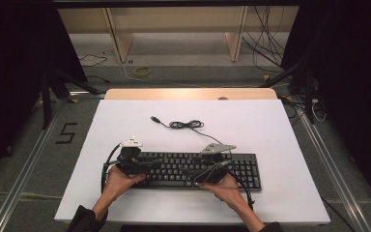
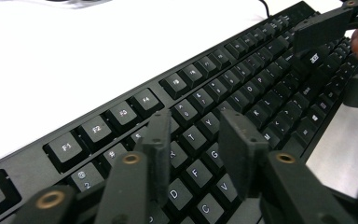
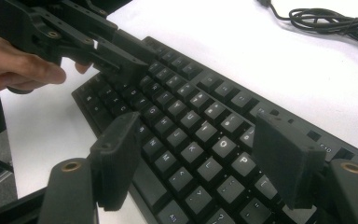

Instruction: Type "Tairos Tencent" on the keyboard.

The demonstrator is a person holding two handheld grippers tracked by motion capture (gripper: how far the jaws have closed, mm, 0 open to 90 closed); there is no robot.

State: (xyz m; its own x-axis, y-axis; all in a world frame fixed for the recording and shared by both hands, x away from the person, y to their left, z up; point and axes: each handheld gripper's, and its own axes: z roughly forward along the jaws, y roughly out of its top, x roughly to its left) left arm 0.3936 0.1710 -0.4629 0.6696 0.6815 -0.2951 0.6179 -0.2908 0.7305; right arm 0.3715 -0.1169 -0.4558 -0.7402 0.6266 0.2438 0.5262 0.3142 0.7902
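High view: a black keyboard (image 1: 193,170) lay along the near edge of the white table (image 1: 270,125), its coiled cable (image 1: 186,124) trailing toward the far edge. The left gripper (image 1: 147,166) hovered over the keyboard's left half and the right gripper (image 1: 203,173) over its middle, each held by a hand. Left gripper view: the left gripper (image 2: 196,142) stood released, jaws parted above the letter keys of the keyboard (image 2: 242,88), gripping nothing. Right gripper view: the right gripper (image 3: 205,156) likewise stood released, jaws spread wide over the keyboard (image 3: 191,121); the left gripper (image 3: 121,58) reached over the keys at the keyboard's far end.
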